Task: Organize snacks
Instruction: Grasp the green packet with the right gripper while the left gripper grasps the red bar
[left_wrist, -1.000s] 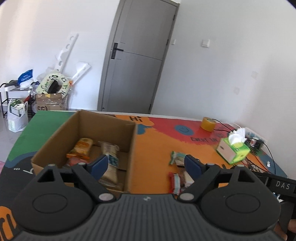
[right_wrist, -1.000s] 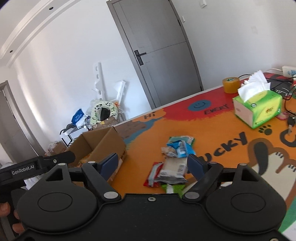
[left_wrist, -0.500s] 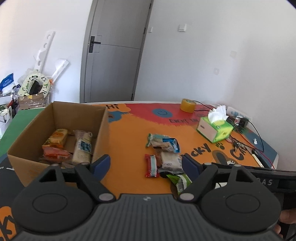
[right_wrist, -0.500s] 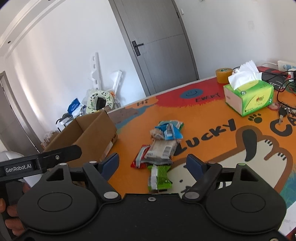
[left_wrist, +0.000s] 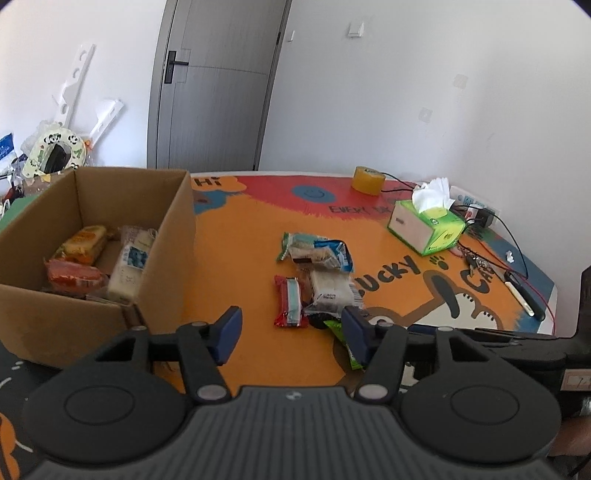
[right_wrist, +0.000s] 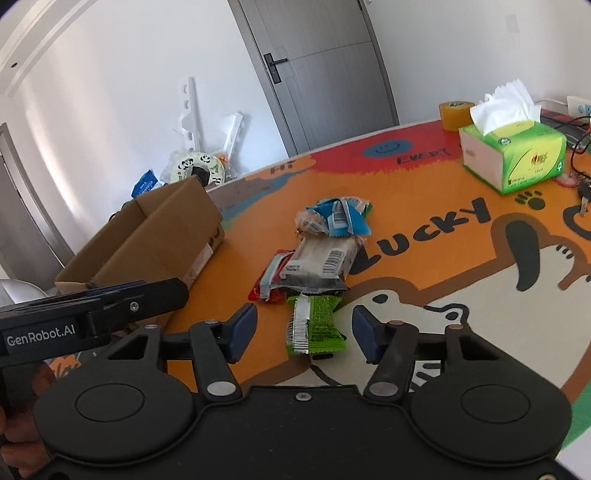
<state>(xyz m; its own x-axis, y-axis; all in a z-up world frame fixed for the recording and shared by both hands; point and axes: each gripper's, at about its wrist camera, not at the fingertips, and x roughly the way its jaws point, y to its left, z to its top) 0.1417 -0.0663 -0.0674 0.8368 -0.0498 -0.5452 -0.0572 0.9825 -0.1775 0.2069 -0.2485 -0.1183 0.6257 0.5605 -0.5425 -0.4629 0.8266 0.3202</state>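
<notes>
Orange cartoon mat (right_wrist: 424, 192) w/ snack pile (right_wrist: 317, 266), cardboard box (left_wrist: 92, 236), grey door (left_wrist: 214, 85).

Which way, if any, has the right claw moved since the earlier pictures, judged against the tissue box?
Yes. The right claw has come down toward the table, away from the tissue box, over the green snack, its jaws closing but not gripping.

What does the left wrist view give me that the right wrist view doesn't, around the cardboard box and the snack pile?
Left wrist only: the inside of the cardboard box, holding an orange packet, a red packet and a pale packet.

Right wrist only: the whole green snack lying between the open right gripper fingers, untouched, and the left gripper from the side.

Both: the snack pile's red packet and white packet, the tissue box and tape roll.
</notes>
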